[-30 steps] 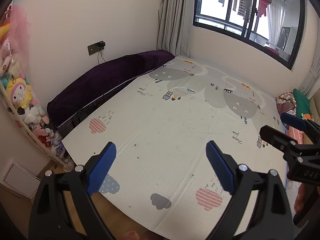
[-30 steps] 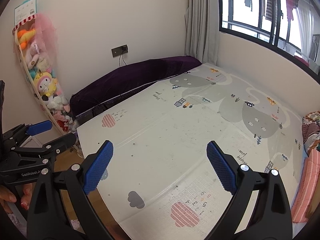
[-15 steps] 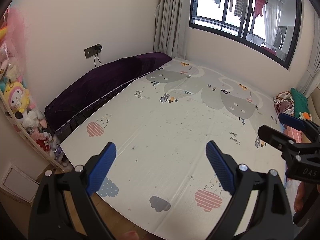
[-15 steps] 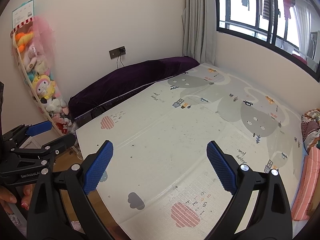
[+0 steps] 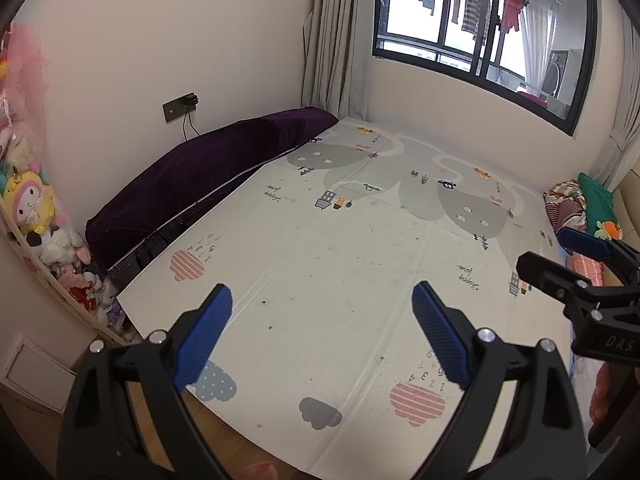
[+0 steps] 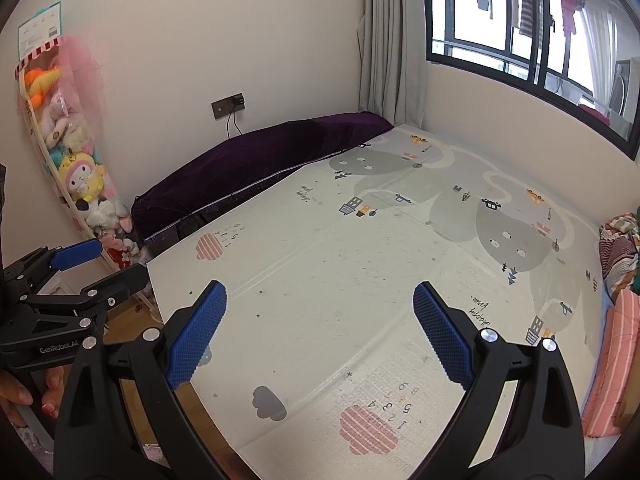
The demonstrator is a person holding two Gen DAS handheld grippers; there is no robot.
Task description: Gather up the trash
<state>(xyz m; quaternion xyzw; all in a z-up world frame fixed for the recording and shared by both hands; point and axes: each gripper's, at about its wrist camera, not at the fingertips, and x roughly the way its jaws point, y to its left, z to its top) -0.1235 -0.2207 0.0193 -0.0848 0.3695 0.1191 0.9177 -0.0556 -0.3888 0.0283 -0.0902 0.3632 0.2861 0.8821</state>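
My left gripper (image 5: 322, 334) is open, its blue pads wide apart with nothing between them, held above the near part of a cream play mat (image 5: 360, 264). My right gripper (image 6: 320, 332) is open too and holds nothing, above the same play mat (image 6: 360, 272). Each gripper shows in the other's view: the right gripper (image 5: 576, 268) at the right edge, the left gripper (image 6: 76, 276) at the left edge. Small dark specks (image 5: 264, 302) and crumbs dot the mat. No larger piece of trash shows.
A dark purple cushion (image 5: 208, 184) lies along the far-left wall under a socket (image 5: 180, 106). A net of plush toys (image 6: 76, 168) hangs at the left. Folded clothes and bedding (image 5: 580, 208) lie at the right. A window (image 5: 480, 32) and curtain are behind. Wooden floor (image 6: 132, 328) borders the mat.
Both views have tilted up slightly and drawn back a little, so more wall and window show. The grippers stay open and empty.
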